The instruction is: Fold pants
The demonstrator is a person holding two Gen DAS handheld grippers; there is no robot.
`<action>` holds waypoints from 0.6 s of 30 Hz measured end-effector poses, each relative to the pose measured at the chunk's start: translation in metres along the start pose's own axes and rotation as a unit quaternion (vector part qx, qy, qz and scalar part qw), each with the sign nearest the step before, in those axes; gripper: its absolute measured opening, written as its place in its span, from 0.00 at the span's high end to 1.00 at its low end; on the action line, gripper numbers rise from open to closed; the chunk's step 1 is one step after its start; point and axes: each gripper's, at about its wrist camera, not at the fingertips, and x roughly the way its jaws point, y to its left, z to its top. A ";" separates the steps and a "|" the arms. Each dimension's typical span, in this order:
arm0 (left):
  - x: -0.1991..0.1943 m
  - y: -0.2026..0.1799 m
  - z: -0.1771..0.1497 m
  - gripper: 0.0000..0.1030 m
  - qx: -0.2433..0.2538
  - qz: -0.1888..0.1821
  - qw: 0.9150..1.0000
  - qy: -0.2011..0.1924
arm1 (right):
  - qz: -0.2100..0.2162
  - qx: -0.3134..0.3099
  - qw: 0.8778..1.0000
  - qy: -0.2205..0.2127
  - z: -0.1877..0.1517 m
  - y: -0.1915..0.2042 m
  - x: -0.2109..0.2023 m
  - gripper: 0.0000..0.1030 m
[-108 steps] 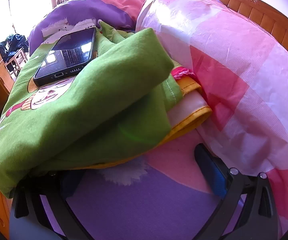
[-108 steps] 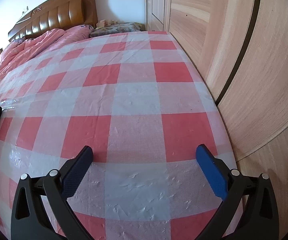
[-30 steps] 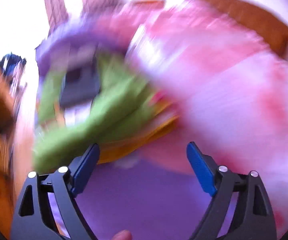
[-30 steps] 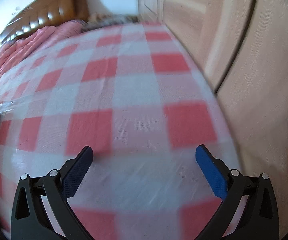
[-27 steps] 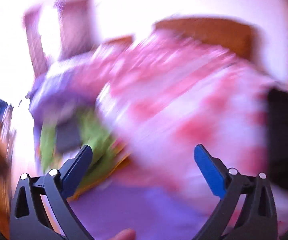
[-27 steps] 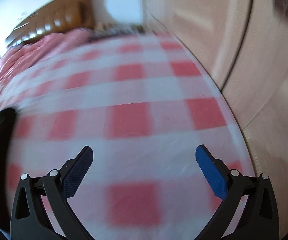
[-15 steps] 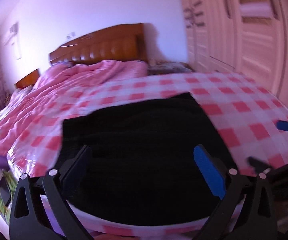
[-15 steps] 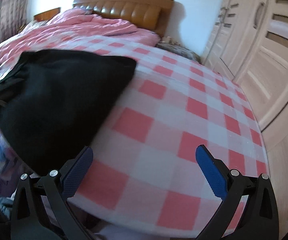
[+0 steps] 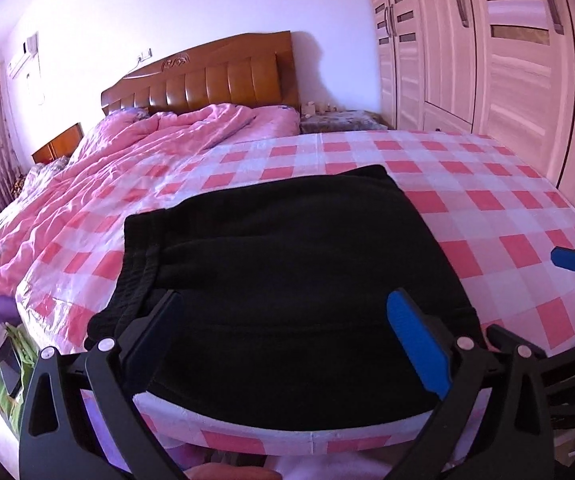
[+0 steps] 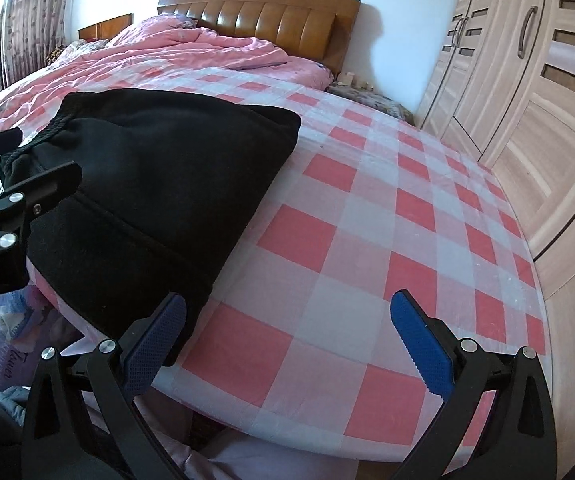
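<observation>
- The left gripper (image 9: pixel 287 338) hangs released, jaws wide apart and holding nothing, above the near part of the black pants (image 9: pixel 287 248).
- The pants lie flat on the checked sheet (image 9: pixel 487 208); the waistband (image 9: pixel 137 268) is at the left, near the mattress edge.
- Risk, I think: a pull toward the near edge could slide the pants off.
- The right gripper (image 10: pixel 287 342) is also released and empty, just beside the pants' right border.
- Open sheet lies to the right; the wardrobe (image 10: pixel 527 100) limits this side.

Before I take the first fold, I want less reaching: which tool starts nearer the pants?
Left. Its open tool frames the black pants; the right tool faces mostly checked sheet.
</observation>
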 end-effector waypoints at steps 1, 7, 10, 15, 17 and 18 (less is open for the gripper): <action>0.001 0.000 0.000 0.01 -0.001 0.001 1.000 0.001 | 0.001 -0.001 1.000 -0.001 0.000 0.000 -0.001 0.04; 0.005 0.006 -0.005 0.01 -0.008 0.002 1.000 0.011 | 0.005 -0.002 1.000 -0.001 0.000 0.002 -0.001 0.04; 0.007 0.009 -0.006 0.01 -0.013 0.003 1.000 0.014 | 0.007 -0.003 1.000 -0.002 0.000 0.003 -0.002 0.04; 0.010 0.013 -0.008 0.01 -0.019 0.004 1.000 0.020 | 0.010 -0.004 1.000 -0.004 0.000 0.004 -0.004 0.04; 0.010 0.014 -0.008 0.01 -0.020 0.005 1.000 0.022 | 0.013 -0.005 1.000 -0.005 0.000 0.005 -0.005 0.04; 0.011 0.014 -0.009 0.01 -0.021 0.006 0.999 0.024 | 0.013 -0.005 1.000 -0.006 0.000 0.005 -0.005 0.04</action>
